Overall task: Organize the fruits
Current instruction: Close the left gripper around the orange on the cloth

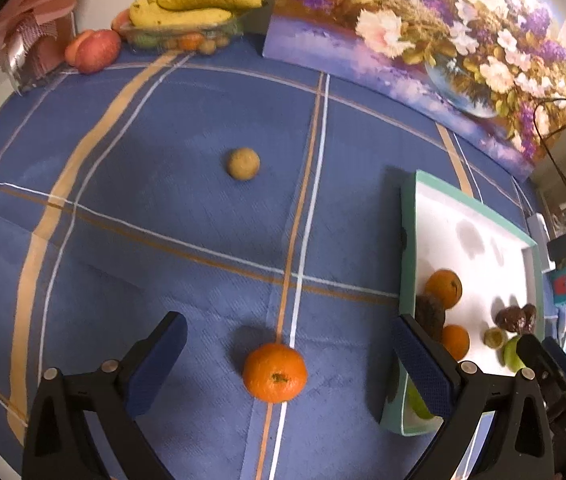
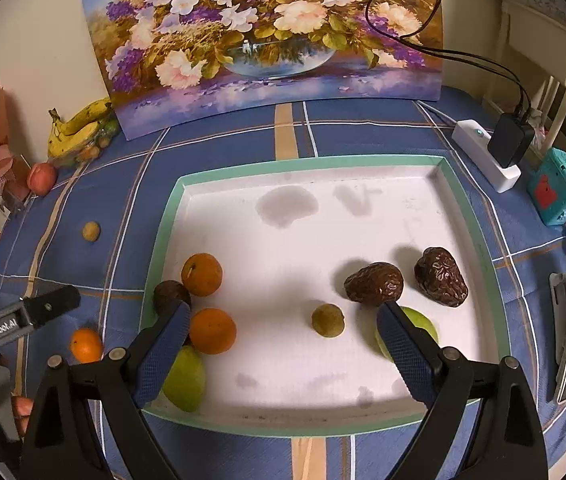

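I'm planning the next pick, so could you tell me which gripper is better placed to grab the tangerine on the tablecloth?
Left. The left gripper is open with the tangerine lying between its fingers, while the right gripper hovers over the tray.

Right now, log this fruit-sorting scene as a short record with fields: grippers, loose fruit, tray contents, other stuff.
left gripper: open, tangerine on the cloth between its fingers, not gripped
right gripper: open, empty, over the tray
loose on cloth: tangerine; small tan fruit
in tray: two oranges, two dates, small round greenish fruit, two green fruits, one dark fruit
back corner: bananas on a clear dish, peach
backdrop: flower painting
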